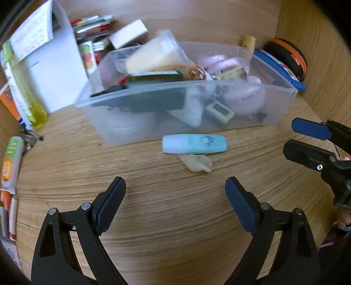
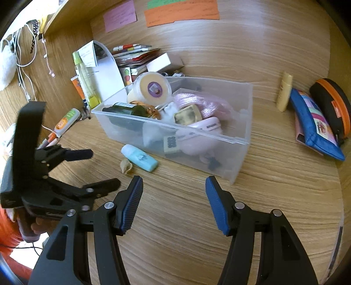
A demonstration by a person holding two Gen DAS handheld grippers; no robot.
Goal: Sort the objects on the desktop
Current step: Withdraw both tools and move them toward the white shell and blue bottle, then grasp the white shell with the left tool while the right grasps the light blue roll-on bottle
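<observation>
A clear plastic bin (image 1: 276,114) is seen on the wooden desk (image 1: 166,219), packed with mixed items: a dark green bottle (image 2: 129,109), a cream tub with a purple label (image 2: 152,87), a pink case (image 2: 204,129), pink fabric (image 2: 197,98) and a small calculator-like piece (image 1: 218,113). A mint-green highlighter (image 1: 194,143) is laid flat on the desk just in front of the bin's near wall, apart from it, and a beige shell-like scrap (image 1: 196,163) is placed right beside it on the near side, touching or nearly so. The left gripper (image 1: 175,190) is held above bare desk short of the highlighter, fingers spread wide, nothing between them. The right gripper (image 2: 174,188) is held about half spread over bare desk near the bin's corner, also with nothing gripped; in the left view it is seen entering from the right edge, well apart from the highlighter. To the left of the bin a white folder (image 1: 59,72), a yellow-green bottle (image 1: 28,94), an orange-and-green tube (image 1: 11,162) and stacked booklets (image 1: 94,24) are found. To the right a blue pouch (image 2: 316,125), a black-and-orange zip case (image 2: 333,103) and a small yellow tube (image 2: 285,92) are found. Paper notes (image 2: 179,11) are stuck to the back panel.
</observation>
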